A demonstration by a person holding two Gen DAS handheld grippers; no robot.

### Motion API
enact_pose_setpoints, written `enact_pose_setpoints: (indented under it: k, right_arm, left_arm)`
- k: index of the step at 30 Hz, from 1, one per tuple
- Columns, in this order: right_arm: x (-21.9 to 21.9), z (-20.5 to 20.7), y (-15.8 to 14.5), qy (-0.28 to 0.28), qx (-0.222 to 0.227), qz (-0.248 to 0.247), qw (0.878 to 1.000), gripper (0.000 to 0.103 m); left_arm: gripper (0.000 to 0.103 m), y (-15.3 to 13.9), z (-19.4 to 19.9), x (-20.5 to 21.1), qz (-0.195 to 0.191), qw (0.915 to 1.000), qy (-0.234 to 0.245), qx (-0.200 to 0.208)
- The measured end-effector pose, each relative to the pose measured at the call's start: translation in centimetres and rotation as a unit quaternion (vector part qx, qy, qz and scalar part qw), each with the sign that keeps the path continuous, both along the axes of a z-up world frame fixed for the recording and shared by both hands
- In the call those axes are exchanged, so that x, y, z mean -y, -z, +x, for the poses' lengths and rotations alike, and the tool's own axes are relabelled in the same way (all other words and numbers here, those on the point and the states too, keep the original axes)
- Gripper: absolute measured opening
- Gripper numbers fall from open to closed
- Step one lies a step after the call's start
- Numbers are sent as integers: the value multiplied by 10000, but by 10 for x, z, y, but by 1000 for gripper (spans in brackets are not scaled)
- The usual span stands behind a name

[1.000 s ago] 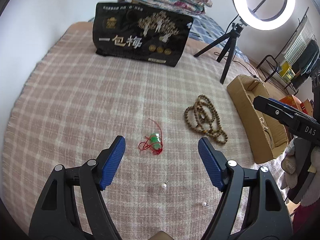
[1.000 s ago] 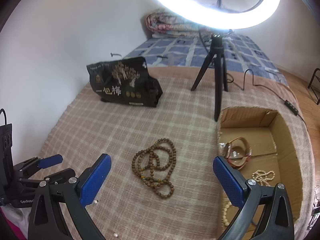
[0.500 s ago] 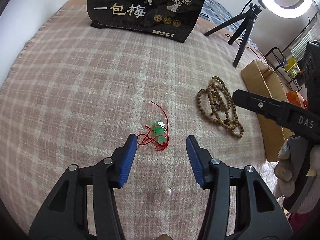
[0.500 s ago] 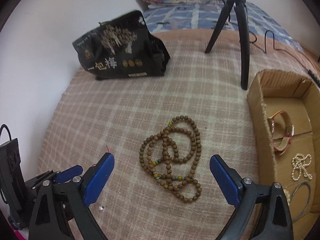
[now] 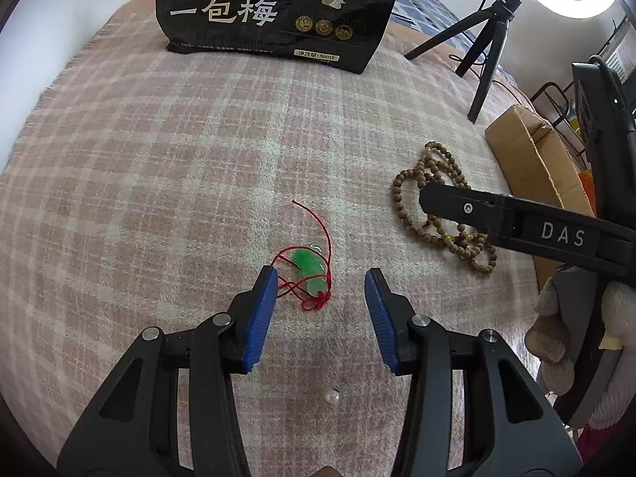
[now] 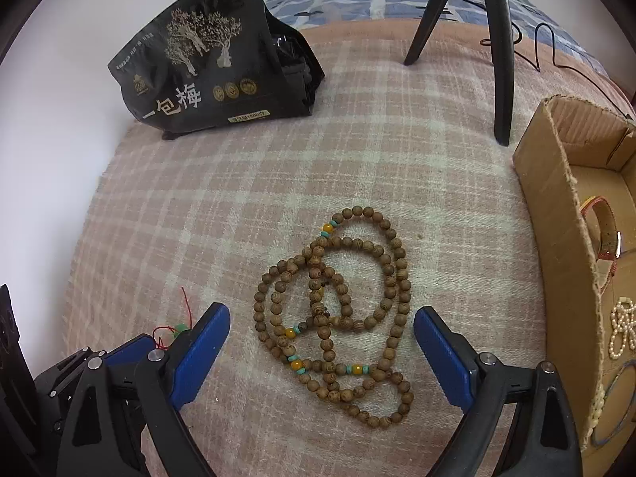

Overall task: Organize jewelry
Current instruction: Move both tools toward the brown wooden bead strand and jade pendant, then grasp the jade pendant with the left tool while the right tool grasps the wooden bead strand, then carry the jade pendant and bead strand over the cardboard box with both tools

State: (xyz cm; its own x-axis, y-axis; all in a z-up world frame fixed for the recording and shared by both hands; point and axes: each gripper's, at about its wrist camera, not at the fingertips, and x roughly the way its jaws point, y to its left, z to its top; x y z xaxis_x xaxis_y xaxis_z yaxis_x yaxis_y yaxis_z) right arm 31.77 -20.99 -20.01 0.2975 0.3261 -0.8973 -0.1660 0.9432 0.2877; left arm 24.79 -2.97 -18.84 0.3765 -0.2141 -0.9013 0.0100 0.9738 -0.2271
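Note:
A green jade pendant [image 5: 308, 273] on a red cord lies on the pink plaid blanket [image 5: 159, 167], just ahead of and between the tips of my open left gripper [image 5: 321, 284]; it also shows in the right wrist view [image 6: 179, 328]. A long brown wooden bead necklace [image 6: 338, 310] lies coiled between the open fingers of my right gripper [image 6: 321, 328], which is low over it; it also shows in the left wrist view [image 5: 441, 206]. A cardboard box [image 6: 564, 246] on the right holds a watch [image 6: 606, 234], a pearl string [image 6: 624, 330] and other pieces.
A black snack bag [image 5: 274, 12] stands at the far side of the blanket. A ring light tripod [image 6: 499, 39] stands beside the box. A small pearl earring [image 5: 332, 396] lies loose between the left gripper's arms. The blanket ends at a white wall on the left.
Both grippers have moved forward and down. The left now has the pendant at its tips, its jaws narrower than a second ago; the right now straddles the bead necklace.

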Motion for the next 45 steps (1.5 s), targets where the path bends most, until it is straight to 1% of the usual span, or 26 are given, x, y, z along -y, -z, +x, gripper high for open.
enact_pose_setpoints:
  k: [7, 9, 12, 14, 15, 17, 18, 20, 21, 23, 24, 25, 26, 28, 29, 31, 32, 36, 40, 45]
  right_arm:
    - [-12, 1, 10, -121, -66, -145, 9998, 96]
    - [-15, 2, 13, -136, -58, -240, 9996, 96]
    - [-21, 1, 17, -251, -18, -429, 9988, 96]
    - [-28, -1, 18, -359, 80, -752, 9965, 88]
    - [-32, -1, 19, -415, 132, -889, 9951, 86]
    - [-35, -3, 19, -476, 208, -992, 9937, 80]
    - [-34, -4, 19, -483, 236, -999, 9935, 79]
    - [-32, -5, 18, -507, 288, -997, 9933, 70]
    - [-29, -6, 18, -506, 312, -983, 9934, 68]
    - [-23, -8, 16, -476, 348, -934, 9939, 52]
    - [-19, -8, 16, -457, 359, -901, 9942, 47]
    - [-15, -8, 16, -432, 363, -855, 9947, 40]
    - [-11, -7, 15, -400, 357, -781, 9955, 36]
    - [-3, -6, 15, -337, 340, -647, 9968, 31]
    - [1, -5, 14, -311, 345, -629, 9969, 25]
    - [4, -3, 12, -288, 350, -577, 9973, 22]
    - [6, -3, 11, -271, 353, -545, 9975, 17]
    - [10, -3, 9, -244, 361, -437, 9981, 15]
    - [8, -8, 0, -257, 457, -352, 9980, 14]
    - [6, -15, -20, -275, 686, -230, 9970, 14]
  left_arm:
    - [46, 7, 6, 5, 71, 10000, 37, -31]
    - [40, 9, 6, 5, 129, 9999, 73, -57]
    - [39, 12, 5, 5, 192, 9998, 85, -57]
    - [38, 13, 5, 4, 222, 9997, 88, -61]
    - [37, 14, 6, 5, 247, 9996, 91, -67]
    - [35, 16, 8, 4, 278, 9995, 137, -75]
    - [30, 18, 9, 4, 304, 9994, 142, -74]
    - [24, 19, 11, 3, 350, 9993, 128, -76]
    - [20, 19, 11, 2, 356, 9993, 112, -70]
    - [16, 19, 11, 0, 384, 9992, 89, -56]
    - [16, 20, 11, 0, 385, 9992, 104, -42]
    - [16, 20, 10, 0, 402, 9991, 120, -21]
    - [16, 20, 10, 0, 421, 9990, 131, -4]
    - [15, 19, 8, 2, 480, 9986, 195, 36]
    - [15, 18, 7, 2, 485, 9986, 210, 44]
    - [15, 17, 7, -2, 433, 9989, 168, 45]
    - [15, 16, 7, -4, 406, 9991, 139, 48]
    - [15, 8, 7, -15, 315, 9994, -3, 117]
    - [15, -2, 4, -27, 232, 9994, -134, 206]
    - [15, -17, 0, -32, 148, 9990, -221, 353]
